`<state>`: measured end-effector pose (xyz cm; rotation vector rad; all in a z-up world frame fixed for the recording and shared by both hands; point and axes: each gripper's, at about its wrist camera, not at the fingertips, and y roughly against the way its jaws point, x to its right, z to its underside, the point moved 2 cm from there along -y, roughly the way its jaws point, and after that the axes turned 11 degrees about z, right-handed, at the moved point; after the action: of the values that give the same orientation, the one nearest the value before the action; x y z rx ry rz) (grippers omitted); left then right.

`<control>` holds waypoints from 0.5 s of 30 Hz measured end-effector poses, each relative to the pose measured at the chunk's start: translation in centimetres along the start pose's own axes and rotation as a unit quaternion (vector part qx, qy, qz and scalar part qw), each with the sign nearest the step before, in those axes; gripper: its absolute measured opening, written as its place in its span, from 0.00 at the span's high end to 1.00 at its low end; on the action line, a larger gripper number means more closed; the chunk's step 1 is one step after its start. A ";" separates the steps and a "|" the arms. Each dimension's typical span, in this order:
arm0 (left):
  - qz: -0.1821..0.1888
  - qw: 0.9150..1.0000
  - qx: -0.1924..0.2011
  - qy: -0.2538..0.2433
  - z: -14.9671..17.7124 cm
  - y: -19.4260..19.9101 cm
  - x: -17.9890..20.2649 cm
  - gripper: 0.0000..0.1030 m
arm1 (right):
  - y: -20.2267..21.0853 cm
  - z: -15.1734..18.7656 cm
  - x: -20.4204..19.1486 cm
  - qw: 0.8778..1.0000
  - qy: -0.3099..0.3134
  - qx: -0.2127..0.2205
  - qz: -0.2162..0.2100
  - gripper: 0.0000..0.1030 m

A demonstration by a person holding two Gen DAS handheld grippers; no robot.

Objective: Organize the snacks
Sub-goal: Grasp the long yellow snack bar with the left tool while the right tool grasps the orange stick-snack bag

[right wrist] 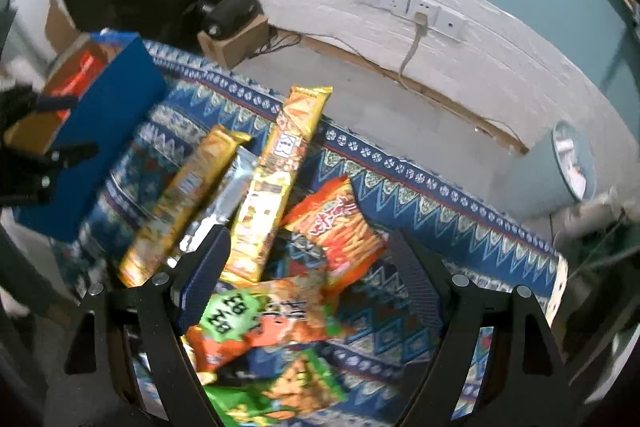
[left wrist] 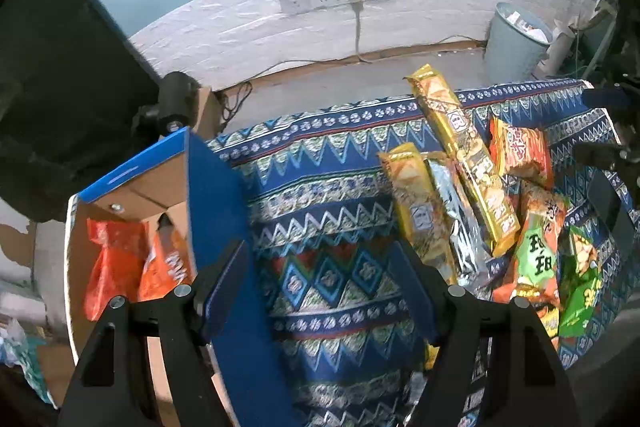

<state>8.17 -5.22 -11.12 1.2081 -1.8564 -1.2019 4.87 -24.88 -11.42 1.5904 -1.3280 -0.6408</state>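
Left gripper: jaws stand wide apart, nothing between them; it hangs over bare patterned cloth covering the tabletop. Its left finger overlaps the blue wall of the box in the view; contact cannot be confirmed.

Right gripper: jaws likewise wide apart, gripping nothing. It is poised over the snack pile, with the lower end of a long gold packet, an orange packet and a green-labelled packet lying in the gap between the fingers. Whether either pad touches a packet is uncertain; the frame is blurred.

Box: open-topped cardboard, blue outside, at the left edge of the tabletop. Inside it lie orange packets.

Snack pile: toward the right side of the tabletop. The long gold packet overhangs the far edge. A second gold packet and a silver packet lie just beside it, overlapping.

Bin: on the floor beyond the far right corner.
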 end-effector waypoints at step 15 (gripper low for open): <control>0.034 0.998 -0.048 0.004 -1.8 -5.7 1.5 0.27 | -6.7 0.8 0.7 0.995 0.080 -0.055 -0.003 0.20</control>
<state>11.12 -8.20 -15.62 1.0866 -1.7977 -1.2335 7.48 -26.00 -17.60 1.5228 -1.1521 -0.5684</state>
